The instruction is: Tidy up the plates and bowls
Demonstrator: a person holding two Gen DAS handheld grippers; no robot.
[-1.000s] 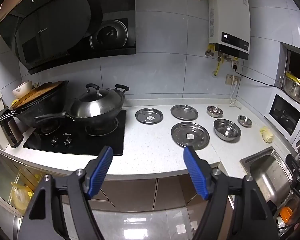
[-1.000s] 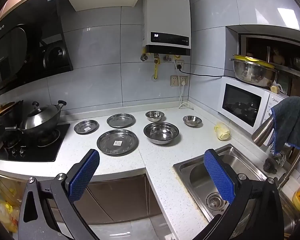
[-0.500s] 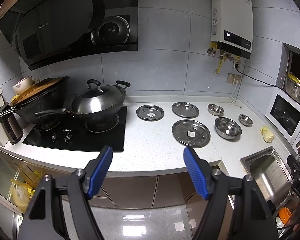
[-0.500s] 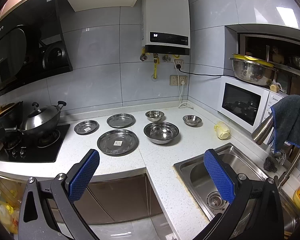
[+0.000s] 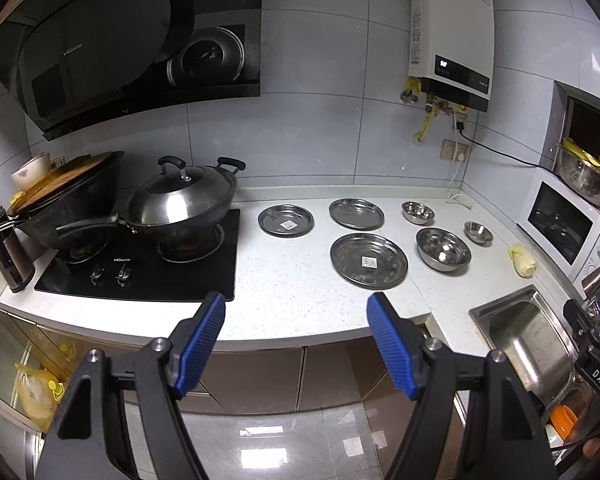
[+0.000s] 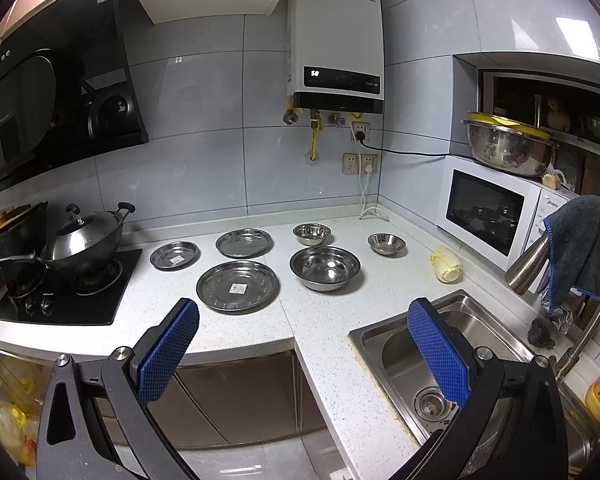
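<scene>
Three steel plates lie on the white counter: a large plate in front, a small plate at back left, a medium plate behind. Three steel bowls stand to their right: a large bowl and two small bowls. My left gripper is open and empty, off the counter's front edge. My right gripper is open and empty, before the counter corner.
A black hob with a lidded wok and a dark pan is at the left. A sink is at the right, with a microwave, a kettle under a cloth and a yellow object.
Both grippers have moved slightly closer to the counter; the plates and bowls look a little nearer. Nothing on the counter has moved.
</scene>
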